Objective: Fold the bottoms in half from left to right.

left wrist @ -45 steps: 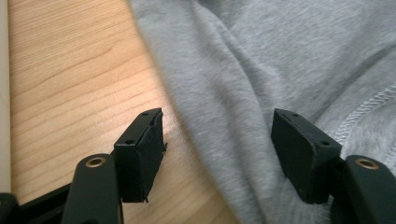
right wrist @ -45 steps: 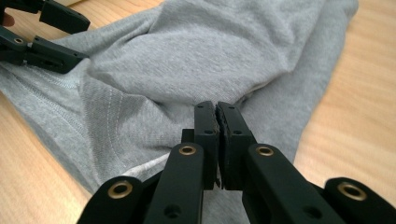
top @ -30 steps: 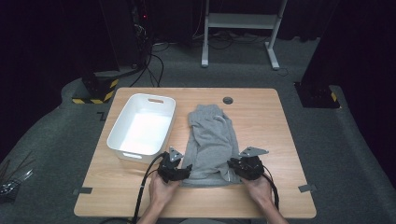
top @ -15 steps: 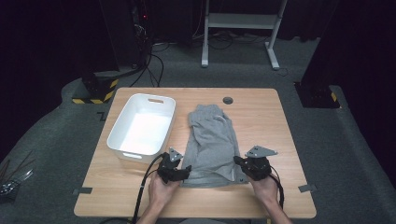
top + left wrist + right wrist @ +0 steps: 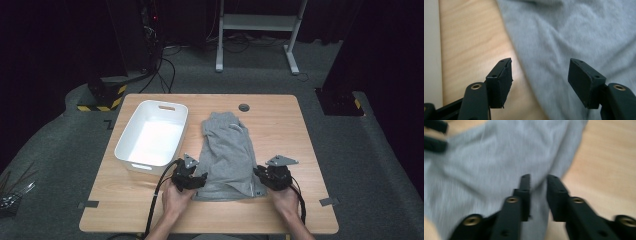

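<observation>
Jaws of the left gripper are held well apart over the near left edge of the grey garment, nothing gripped. Jaws of the right gripper have just been opening; a narrow gap is seen, cloth beneath, not pinched. The garment is spread flat mid-table, right of the white bin, probably for folding. Both hands are set low at its near corners, grippers pointed inward.

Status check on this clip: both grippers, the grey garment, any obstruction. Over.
Left gripper open at the grey fabric garment's near left edge. Right gripper at its near right edge, jaws just opening, small gap, nothing pinched. White plastic bin stands left, clear.
</observation>
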The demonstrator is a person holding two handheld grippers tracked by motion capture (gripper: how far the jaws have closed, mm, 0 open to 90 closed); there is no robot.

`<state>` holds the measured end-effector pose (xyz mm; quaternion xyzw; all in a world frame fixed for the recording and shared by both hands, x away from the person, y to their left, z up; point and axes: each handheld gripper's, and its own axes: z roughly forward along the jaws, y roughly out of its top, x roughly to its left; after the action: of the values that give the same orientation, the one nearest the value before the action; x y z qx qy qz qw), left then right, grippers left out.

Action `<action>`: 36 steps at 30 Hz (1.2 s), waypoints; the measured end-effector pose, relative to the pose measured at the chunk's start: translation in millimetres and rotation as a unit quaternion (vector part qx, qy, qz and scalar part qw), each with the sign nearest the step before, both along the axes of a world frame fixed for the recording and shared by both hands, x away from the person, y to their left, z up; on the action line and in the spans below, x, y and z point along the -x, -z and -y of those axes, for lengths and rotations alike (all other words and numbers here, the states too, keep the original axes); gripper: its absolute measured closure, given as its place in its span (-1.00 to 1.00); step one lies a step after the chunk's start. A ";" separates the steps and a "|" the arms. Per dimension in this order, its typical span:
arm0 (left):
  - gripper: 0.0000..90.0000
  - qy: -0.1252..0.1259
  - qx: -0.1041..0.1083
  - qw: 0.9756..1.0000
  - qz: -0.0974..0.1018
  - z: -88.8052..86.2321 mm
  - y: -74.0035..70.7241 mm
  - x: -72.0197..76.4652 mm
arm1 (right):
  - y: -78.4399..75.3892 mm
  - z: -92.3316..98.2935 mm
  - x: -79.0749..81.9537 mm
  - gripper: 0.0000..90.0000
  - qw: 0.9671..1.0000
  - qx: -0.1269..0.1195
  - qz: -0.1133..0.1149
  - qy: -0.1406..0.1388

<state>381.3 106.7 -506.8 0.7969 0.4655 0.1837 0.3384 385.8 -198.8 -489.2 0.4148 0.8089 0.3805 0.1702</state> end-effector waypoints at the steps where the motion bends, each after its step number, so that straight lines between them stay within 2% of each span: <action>1: -0.19 -0.003 -0.001 1.000 -0.001 2.2 0.2 -5.1 | 0.0 -3.7 -7.0 0.49 1.000 -0.002 0.000 0.004; 3: -0.18 -0.011 0.002 1.000 -0.002 5.0 0.3 -14.5 | 4.0 -9.3 -22.9 0.42 1.000 -0.011 -0.011 0.013; 6: -0.17 -0.023 0.004 1.000 -0.004 7.4 2.1 -27.5 | 12.2 -15.6 -42.5 0.44 0.999 -0.010 -0.025 0.027; 7: -0.17 -0.024 0.001 1.000 -0.006 7.9 3.3 -31.0 | 14.5 -17.2 -46.6 0.53 0.999 -0.011 -0.030 0.031; 9: -0.17 -0.028 -0.004 1.000 -0.010 9.1 6.8 -33.5 | 18.2 -19.3 -51.7 0.87 0.999 -0.005 -0.036 0.024; 10: -0.17 -0.027 -0.009 1.000 -0.013 9.9 8.8 -33.4 | 19.5 -19.5 -52.4 0.93 0.999 0.001 -0.039 0.021; 13: -0.14 -0.025 -0.015 1.000 -0.002 9.7 9.7 -27.2 | 21.0 -14.4 -50.4 0.96 0.999 0.019 -0.034 0.024; 16: -0.09 -0.025 -0.010 1.000 -0.003 6.7 10.1 -22.5 | 20.2 -6.2 -47.7 0.99 0.999 0.022 -0.037 0.030; 23: 0.09 -0.013 -0.014 1.000 -0.001 7.8 9.1 -5.2 | 22.8 -8.5 -32.1 0.99 0.999 0.035 -0.031 0.011; 31: 0.12 -0.004 -0.008 1.000 -0.008 0.8 8.8 25.0 | 22.9 -9.5 -2.0 0.98 0.999 0.042 -0.030 -0.016; 34: 0.05 -0.002 -0.005 1.000 -0.012 -1.2 7.6 22.6 | 21.9 -8.5 2.6 0.96 0.999 0.035 -0.029 -0.022; 36: 0.00 -0.002 0.000 1.000 -0.015 -1.4 6.0 15.7 | 19.6 -8.0 -0.3 0.84 0.999 0.023 -0.028 -0.020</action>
<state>365.6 108.2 -512.8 0.7985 0.4725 0.1720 0.3310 386.1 -190.8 -508.8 0.4046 0.8299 0.3538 0.1494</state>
